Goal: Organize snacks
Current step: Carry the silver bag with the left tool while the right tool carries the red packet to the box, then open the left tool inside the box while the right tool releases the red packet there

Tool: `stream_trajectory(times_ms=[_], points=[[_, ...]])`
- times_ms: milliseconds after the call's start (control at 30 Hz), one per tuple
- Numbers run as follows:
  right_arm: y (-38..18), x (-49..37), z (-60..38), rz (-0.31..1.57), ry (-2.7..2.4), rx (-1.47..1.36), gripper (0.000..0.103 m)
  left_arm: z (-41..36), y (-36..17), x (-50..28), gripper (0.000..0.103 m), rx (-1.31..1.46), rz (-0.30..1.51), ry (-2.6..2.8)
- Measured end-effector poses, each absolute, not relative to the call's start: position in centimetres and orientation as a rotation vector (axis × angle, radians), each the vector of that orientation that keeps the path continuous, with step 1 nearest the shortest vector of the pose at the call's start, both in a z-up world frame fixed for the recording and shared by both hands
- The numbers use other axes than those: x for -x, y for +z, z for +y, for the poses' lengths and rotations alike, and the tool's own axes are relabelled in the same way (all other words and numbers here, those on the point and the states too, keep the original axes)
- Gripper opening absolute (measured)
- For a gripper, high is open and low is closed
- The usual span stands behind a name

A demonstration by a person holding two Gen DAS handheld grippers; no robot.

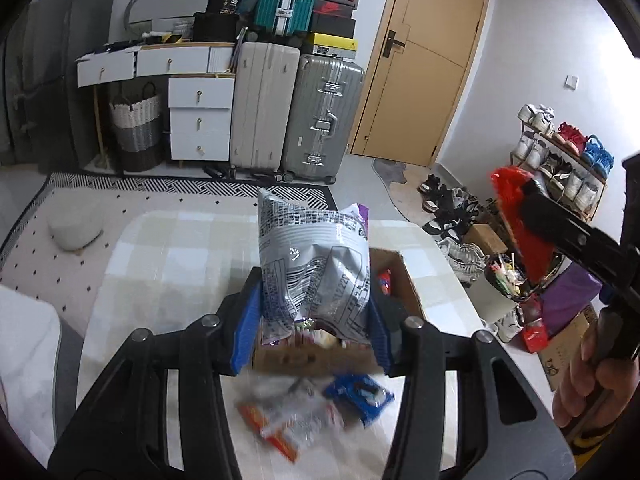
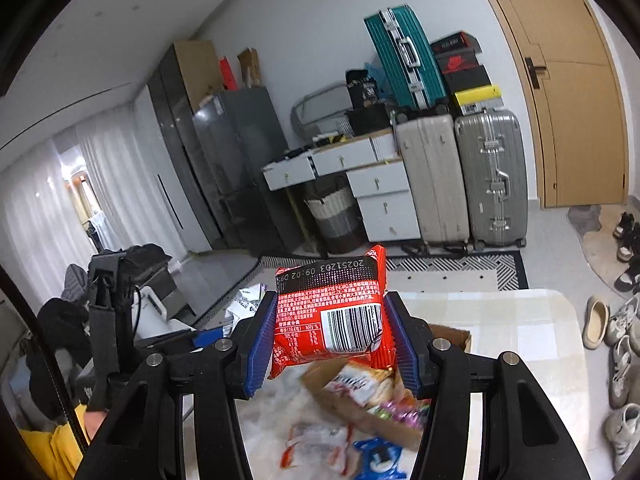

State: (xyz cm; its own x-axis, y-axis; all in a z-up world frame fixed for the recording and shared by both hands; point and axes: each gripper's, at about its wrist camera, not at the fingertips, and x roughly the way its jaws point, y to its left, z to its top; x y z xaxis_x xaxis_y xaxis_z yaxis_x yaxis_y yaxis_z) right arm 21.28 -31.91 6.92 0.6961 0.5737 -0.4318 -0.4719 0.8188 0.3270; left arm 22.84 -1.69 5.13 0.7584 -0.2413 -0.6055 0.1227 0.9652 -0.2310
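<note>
Both my hand-held grippers carry a snack above the tabletop.

My left hand-held gripper (image 1: pixel 312 320) pinches a silver snack bag (image 1: pixel 314 264) over the cardboard box (image 1: pixel 400 284); my right hand-held gripper (image 2: pixel 332 344) clamps a red snack packet (image 2: pixel 332 312). Loose packets (image 1: pixel 280 424) and a blue packet (image 1: pixel 358 394) lie at the tabletop's (image 1: pixel 160 264) near edge.

Loose packets (image 1: pixel 280 424) on the surface (image 1: pixel 160 264) are smearing into blur, brands unreadable. The silver snack bag (image 1: pixel 316 264) is hiding much of the cardboard box (image 1: pixel 400 284). The person's hand (image 1: pixel 592 384) is getting cut off at the frame edge.
</note>
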Motion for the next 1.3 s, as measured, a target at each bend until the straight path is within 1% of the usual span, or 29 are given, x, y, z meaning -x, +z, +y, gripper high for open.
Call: stream_trajectory(times_ms=[233,433,667,1000,1067,1100,1200,1300], points=[[3.5,-28.8,-31.7,0.646,0.522,-0.208,0.053,-4.0,2.1,-30.4,0.044,0.177,0.766,-0.216],[-1.6,-30.9,-30.9,0.731,0.519,-0.182,0.053,-5.1,-2.1,-35.7,0.044,0.164,0.84,-0.219],[-5.2,-31.6,-30.4,0.783,0.506,-0.168,0.053,-6.8,-6.0,-38.3,0.045,0.142,0.903,-0.236],[-7.2,-31.9,-30.4,0.813,0.496,-0.156,0.053,-6.8,-8.4,-40.7,0.047,0.134,0.934,-0.243],[-7.4,-31.9,-30.4,0.82,0.498,-0.15,0.053,-6.6,-8.6,-40.5,0.051,0.141,0.939,-0.244],[-7.4,-31.7,-30.3,0.82,0.499,-0.149,0.053,-6.5,-8.6,-40.5,0.052,0.142,0.937,-0.242],[-7.5,-31.6,-30.1,0.826,0.503,-0.141,0.053,-5.8,-8.6,-40.1,0.061,0.145,0.934,-0.24],[-7.7,-31.5,-30.1,0.83,0.503,-0.135,0.053,-5.7,-8.3,-39.8,0.063,0.124,0.918,-0.227]])
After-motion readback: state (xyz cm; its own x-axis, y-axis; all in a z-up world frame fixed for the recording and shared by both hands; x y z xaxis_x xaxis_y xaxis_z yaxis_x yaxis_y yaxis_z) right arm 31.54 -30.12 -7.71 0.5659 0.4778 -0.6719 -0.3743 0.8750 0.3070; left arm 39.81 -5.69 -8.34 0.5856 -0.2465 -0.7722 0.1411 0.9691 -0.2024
